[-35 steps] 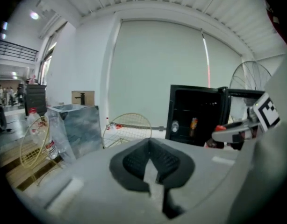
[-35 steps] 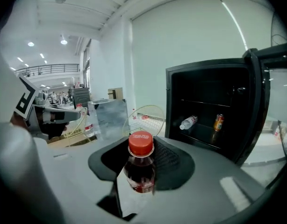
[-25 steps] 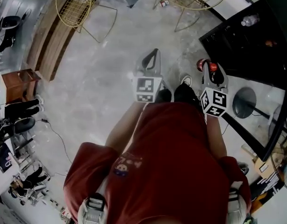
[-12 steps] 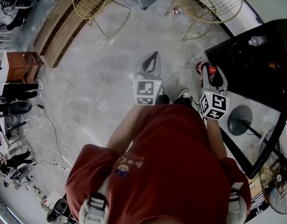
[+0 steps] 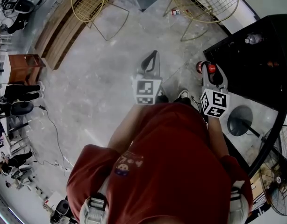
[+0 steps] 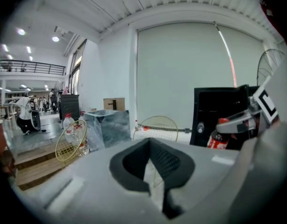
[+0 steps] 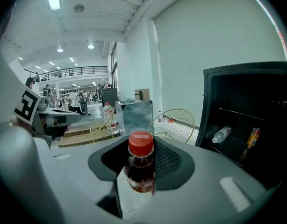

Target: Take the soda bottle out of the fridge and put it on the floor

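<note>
The soda bottle [image 7: 140, 169] is clear plastic with a bright red screw cap. It is filled with dark brown cola up into its neck. Seen from the left tool's camera, a red label with white print wraps its body. It stands roughly upright, clamped just under the cap between the dark ribbed pads of the right tool [image 5: 209, 68]. That tool's jaws are pinched onto the bottle's upper part, and its lower body hangs free below them.

The bottle is outside the fridge [image 5: 255, 50], held in the air in front of the open black cabinet. It is above the grey concrete floor [image 5: 101, 78] and not touching it. In the head view it sits just ahead of the person's shoes [image 5: 183, 94], near the fridge's front edge.

On a shelf inside the fridge lie a clear water bottle [image 7: 221, 135] and, beside it, an orange can [image 7: 252, 137].

The left tool [image 5: 155, 54] is held out level with the right one and well apart from it, to the person's left. Its jaws are pressed together at the tips with nothing between them, and only floor and a gold wire chair [image 6: 157, 127] show through the gap behind the tips.
</note>
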`<state>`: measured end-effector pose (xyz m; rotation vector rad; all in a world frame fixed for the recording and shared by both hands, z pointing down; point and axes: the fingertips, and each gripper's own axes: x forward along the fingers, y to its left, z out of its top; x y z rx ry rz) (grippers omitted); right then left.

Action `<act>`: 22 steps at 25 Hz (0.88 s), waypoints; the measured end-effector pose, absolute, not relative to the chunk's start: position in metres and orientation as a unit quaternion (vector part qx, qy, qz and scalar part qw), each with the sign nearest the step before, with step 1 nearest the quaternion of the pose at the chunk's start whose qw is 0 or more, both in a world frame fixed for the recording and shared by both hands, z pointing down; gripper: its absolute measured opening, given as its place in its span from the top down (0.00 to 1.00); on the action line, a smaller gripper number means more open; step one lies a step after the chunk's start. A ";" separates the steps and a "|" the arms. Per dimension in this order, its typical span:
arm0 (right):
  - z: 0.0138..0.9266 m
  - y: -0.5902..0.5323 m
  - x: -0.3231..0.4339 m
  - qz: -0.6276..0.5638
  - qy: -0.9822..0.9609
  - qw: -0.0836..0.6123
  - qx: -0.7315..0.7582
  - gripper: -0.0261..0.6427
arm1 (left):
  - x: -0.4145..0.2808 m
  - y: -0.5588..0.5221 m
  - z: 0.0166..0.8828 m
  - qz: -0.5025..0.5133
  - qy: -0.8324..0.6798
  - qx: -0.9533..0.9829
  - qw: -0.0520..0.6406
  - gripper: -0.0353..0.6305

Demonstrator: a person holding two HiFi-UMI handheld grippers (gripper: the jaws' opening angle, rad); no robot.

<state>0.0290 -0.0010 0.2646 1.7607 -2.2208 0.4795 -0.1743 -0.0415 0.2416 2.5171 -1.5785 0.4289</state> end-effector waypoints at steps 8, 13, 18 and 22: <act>0.279 0.004 0.038 0.176 -0.764 0.134 0.607 0.73 | -0.159 -0.038 0.251 0.148 -0.517 0.840 0.069 0.95; 0.284 0.009 0.046 0.185 -0.762 0.137 0.605 0.73 | -0.146 -0.036 0.253 0.154 -0.511 0.843 0.069 0.95; 0.297 0.015 0.058 0.198 -0.759 0.142 0.604 0.73 | -0.129 -0.033 0.262 0.163 -0.504 0.846 0.071 0.95; 0.310 0.018 0.069 0.204 -0.763 0.147 0.596 0.73 | -0.114 -0.031 0.274 0.169 -0.508 0.841 0.075 0.95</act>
